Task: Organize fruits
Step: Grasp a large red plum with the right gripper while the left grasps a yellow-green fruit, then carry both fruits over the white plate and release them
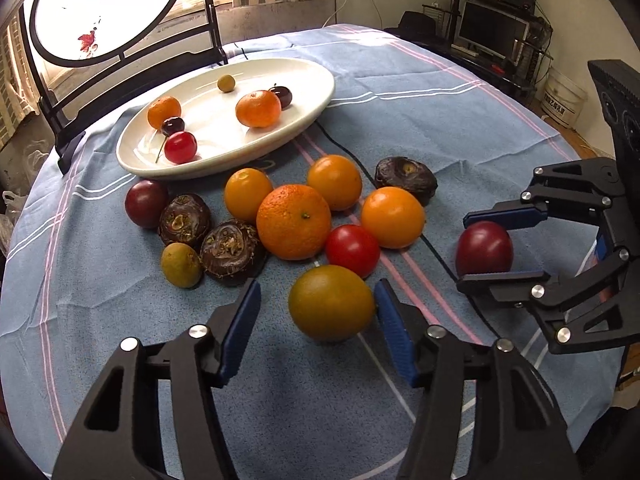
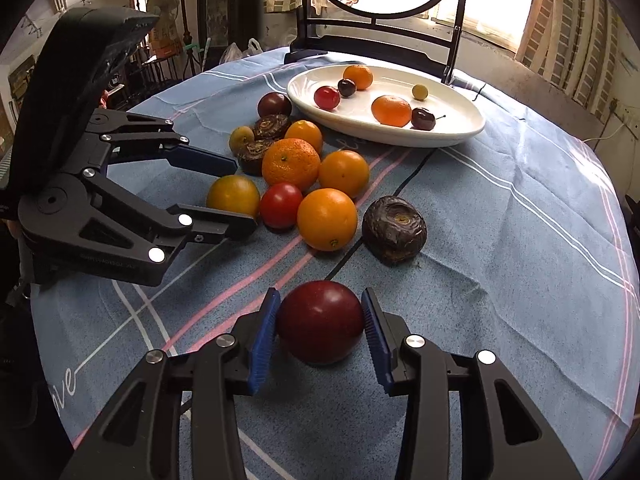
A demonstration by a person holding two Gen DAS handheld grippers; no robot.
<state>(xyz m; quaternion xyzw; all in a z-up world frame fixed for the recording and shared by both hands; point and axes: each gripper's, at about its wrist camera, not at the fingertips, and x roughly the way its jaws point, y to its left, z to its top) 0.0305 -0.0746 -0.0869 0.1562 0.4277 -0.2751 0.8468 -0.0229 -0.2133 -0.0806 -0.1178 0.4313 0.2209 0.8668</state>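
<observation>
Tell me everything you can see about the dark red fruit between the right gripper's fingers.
The dark red fruit is round, smooth and glossy, plum-like, with faint speckles. It rests on the blue tablecloth, apart from the fruit pile. The right gripper brackets it with blue pads: the left pad looks to be touching, the right shows a sliver of gap.

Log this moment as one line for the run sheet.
left gripper: open around greenish-orange fruit | right gripper: open around dark red fruit | plate: six fruits
</observation>
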